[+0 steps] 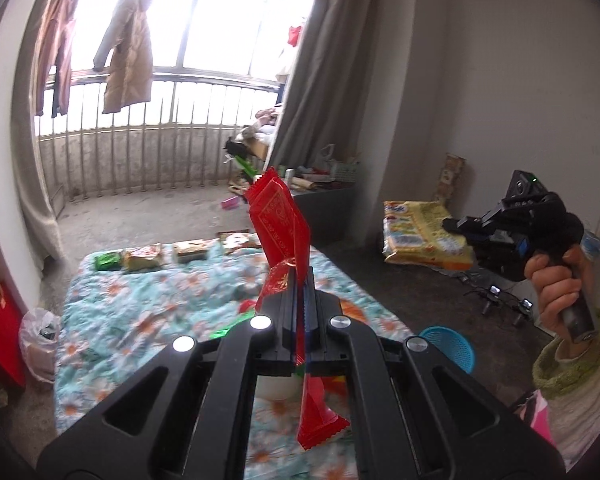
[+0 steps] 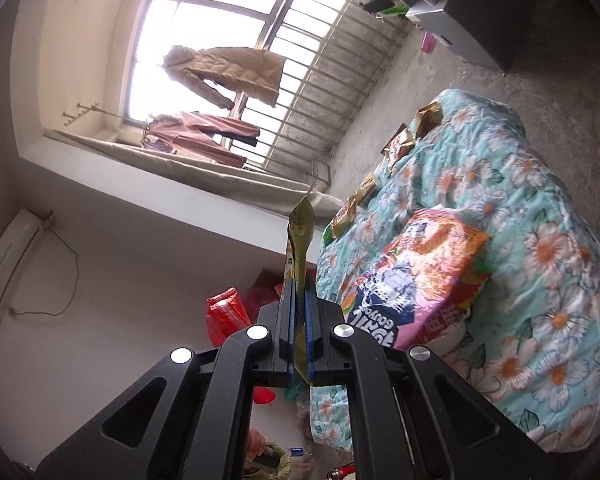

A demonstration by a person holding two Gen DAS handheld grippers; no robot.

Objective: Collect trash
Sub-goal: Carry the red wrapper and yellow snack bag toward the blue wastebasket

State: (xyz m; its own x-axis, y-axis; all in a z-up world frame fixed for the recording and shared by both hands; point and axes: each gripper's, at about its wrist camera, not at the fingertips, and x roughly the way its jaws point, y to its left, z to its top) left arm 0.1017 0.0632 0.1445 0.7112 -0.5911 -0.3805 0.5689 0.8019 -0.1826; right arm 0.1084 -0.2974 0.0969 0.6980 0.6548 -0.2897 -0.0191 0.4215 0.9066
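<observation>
My left gripper point(image 1: 300, 276) is shut on a red wrapper point(image 1: 278, 216), held up above the floral blanket point(image 1: 172, 292). The wrapper sticks out past the fingertips and hangs below the jaws. My right gripper point(image 2: 299, 280) is shut on a thin olive-gold wrapper point(image 2: 300, 232), raised in the air with its view rolled sideways. The right gripper also shows in the left wrist view point(image 1: 516, 224), held in a hand at the right. Several more wrappers point(image 1: 144, 258) lie in a row along the blanket's far edge. A large pink and orange snack bag point(image 2: 416, 276) lies on the blanket point(image 2: 540, 240).
A blue basket point(image 1: 448, 346) sits on the floor right of the blanket. A yellow snack pack point(image 1: 420, 232) leans by the wall. A plastic bag point(image 1: 38, 336) and a red bag point(image 1: 0, 328) stand at the left. A dark cabinet point(image 1: 328, 208) stands behind.
</observation>
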